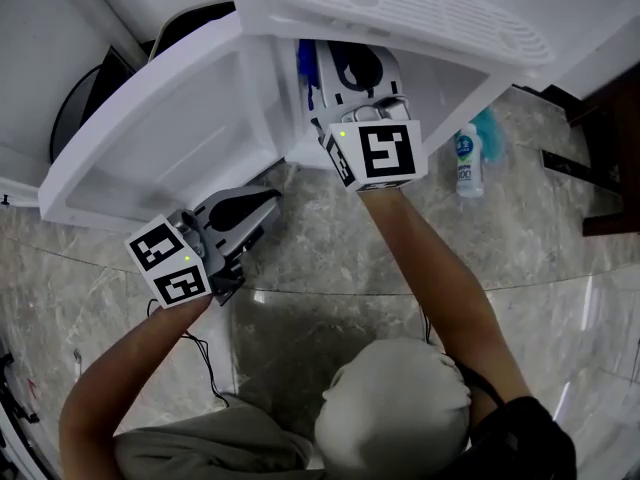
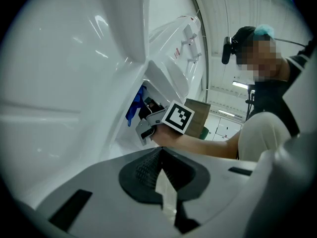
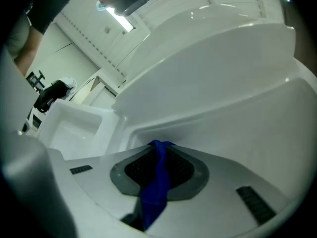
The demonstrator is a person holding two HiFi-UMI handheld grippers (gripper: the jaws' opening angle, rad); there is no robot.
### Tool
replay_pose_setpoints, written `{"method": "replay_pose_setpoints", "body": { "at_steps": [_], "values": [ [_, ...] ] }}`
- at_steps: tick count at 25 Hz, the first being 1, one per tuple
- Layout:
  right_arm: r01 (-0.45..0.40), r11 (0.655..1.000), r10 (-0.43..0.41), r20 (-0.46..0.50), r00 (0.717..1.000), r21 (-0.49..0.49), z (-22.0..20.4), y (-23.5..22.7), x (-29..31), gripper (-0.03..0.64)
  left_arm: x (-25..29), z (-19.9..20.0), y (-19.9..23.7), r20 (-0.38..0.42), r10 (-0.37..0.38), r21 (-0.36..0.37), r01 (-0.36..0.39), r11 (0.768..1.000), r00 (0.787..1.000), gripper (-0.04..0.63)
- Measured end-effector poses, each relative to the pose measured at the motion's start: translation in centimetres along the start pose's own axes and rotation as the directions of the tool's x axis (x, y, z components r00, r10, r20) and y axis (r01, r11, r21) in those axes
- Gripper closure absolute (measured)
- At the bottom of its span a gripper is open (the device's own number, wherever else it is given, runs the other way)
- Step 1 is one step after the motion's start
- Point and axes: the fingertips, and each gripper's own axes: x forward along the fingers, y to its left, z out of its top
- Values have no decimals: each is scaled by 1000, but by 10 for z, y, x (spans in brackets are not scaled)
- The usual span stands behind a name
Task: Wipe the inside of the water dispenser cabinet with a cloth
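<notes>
The white water dispenser's cabinet (image 1: 445,93) stands with its door (image 1: 150,118) swung out to the left. My right gripper (image 1: 345,68) reaches into the cabinet opening, shut on a blue cloth (image 1: 305,68). In the right gripper view the cloth (image 3: 156,182) hangs pinched between the pads, close to the white inner wall (image 3: 237,108). My left gripper (image 1: 268,201) is low by the door's bottom edge, shut and holding nothing. In the left gripper view its jaws (image 2: 159,170) point at the door panel, with the right gripper (image 2: 148,118) and the cloth (image 2: 134,105) beyond.
A drip-tray grille (image 1: 420,8) tops the dispenser. A small spray bottle (image 1: 466,160) stands on the marble floor to the right, beside a teal object (image 1: 490,128). Dark furniture (image 1: 610,168) lies at the far right. Thin cables (image 1: 205,358) trail on the floor.
</notes>
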Motion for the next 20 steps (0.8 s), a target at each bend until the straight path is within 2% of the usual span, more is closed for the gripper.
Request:
{"method": "replay_pose_setpoints", "body": {
  "at_steps": [8,15,20],
  "values": [
    [51,995,-52,14,999,80,-10,-25,30,569,-11,-3,5,1,38,-15,-38,999,999,588],
    [97,994,-94,-57,994,43,-35,-54,70,569,-16,-2,4,4,47,-16,-47,999,999,588],
    [99,993,-97,-41,994,56,-31,-52,63,569,-18,0,6,8,54,-12,-54,998,998,588]
  ]
}}
